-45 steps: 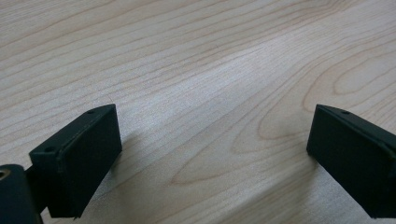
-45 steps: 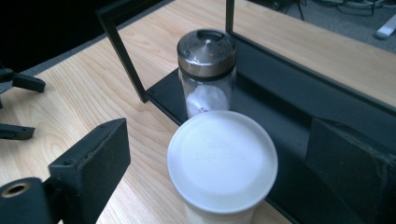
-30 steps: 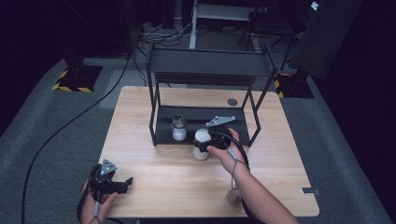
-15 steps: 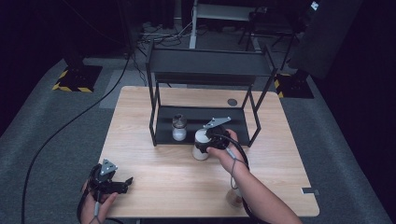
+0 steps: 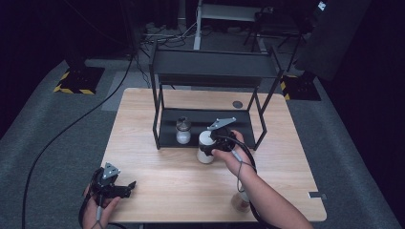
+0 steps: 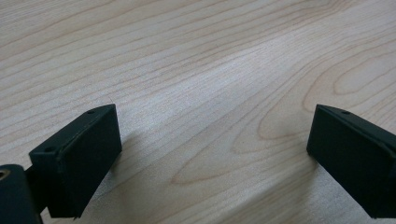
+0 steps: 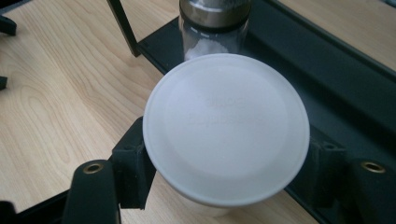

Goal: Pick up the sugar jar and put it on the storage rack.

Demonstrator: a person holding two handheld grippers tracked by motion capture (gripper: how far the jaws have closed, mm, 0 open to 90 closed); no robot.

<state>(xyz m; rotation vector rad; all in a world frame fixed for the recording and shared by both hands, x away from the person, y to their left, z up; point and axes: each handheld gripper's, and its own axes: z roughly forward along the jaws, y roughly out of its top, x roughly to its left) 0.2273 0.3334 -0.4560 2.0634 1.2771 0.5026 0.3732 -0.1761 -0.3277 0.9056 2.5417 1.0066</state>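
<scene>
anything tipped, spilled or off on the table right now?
Nothing stands out. The white-lidded container stands upright in the right gripper, in front of the black rack; the glass shaker stands upright on its lower shelf. No spill on the table.

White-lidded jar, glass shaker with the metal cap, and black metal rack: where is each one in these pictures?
White-lidded jar [image 7: 226, 126], right gripper view, middle of its white lid.
Glass shaker [image 5: 183, 130], high view, on its body.
Black metal rack [image 5: 215, 62], high view, on its top shelf.
</scene>
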